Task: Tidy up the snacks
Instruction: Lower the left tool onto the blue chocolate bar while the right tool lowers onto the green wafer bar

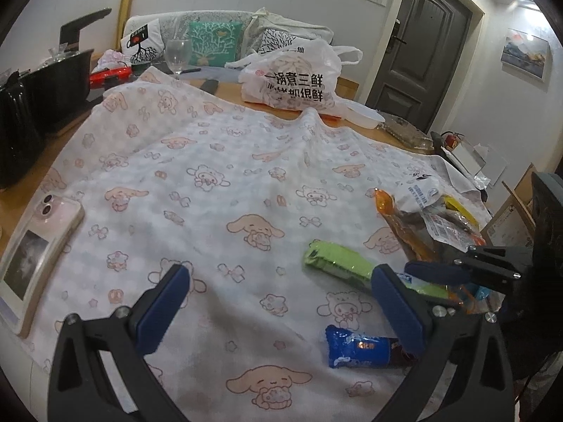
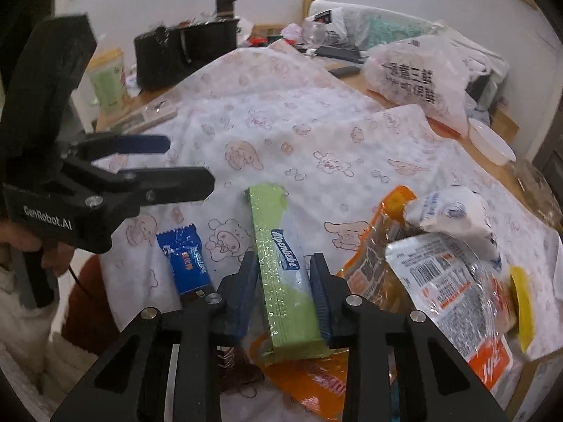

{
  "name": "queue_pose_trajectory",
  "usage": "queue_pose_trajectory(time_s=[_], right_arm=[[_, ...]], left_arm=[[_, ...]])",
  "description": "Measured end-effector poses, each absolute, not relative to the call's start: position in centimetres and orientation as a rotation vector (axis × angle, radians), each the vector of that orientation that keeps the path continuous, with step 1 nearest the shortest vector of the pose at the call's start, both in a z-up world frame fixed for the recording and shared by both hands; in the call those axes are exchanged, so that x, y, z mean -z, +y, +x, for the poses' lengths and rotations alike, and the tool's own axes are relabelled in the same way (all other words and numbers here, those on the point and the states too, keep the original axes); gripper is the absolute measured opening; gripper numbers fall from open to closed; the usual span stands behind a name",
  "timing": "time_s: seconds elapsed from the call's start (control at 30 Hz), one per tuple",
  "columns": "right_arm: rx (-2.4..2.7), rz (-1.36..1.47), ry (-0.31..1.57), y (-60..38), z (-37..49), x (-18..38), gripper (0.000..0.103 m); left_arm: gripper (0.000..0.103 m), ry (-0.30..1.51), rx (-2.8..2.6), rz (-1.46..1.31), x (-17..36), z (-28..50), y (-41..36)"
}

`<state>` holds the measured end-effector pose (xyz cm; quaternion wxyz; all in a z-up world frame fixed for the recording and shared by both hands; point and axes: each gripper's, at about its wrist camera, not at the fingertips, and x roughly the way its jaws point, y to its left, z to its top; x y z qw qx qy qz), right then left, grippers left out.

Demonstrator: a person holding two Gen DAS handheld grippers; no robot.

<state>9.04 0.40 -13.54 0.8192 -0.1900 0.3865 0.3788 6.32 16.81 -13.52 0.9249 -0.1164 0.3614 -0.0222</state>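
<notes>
right gripper point(image 2: 283, 274) straddles green candy pack point(image 2: 281, 263) at lower centre, grip unclear; left gripper point(image 1: 281, 299) spread wide, empty; blue snack point(image 2: 186, 260) lower left.

This is a home living room. A sofa point(image 1: 225, 31) with patterned cushions point(image 1: 214, 40) stands against the wall at twelve o'clock, a panelled front door point(image 1: 422, 52) at one o'clock, and a framed picture point(image 1: 526, 54) hangs at two o'clock. The wooden table point(image 1: 346, 86) carries a cartoon-print cloth point(image 1: 211, 161), a wine glass point(image 1: 178, 54), a black pot point(image 1: 59, 77) at ten o'clock, a printed plastic bag point(image 1: 292, 77) and a phone point(image 1: 42, 242).
</notes>
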Motion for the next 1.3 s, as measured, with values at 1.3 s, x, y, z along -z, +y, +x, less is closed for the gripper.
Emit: queue_pose_trajectory(time_s=[1.3], right_arm=[[-0.804, -0.318, 0.829, -5.1, 7.8, 13.0, 0.033]], left_arm=[[0.063, 0.905, 0.157, -0.188, 14.9, 8.3, 10.5]])
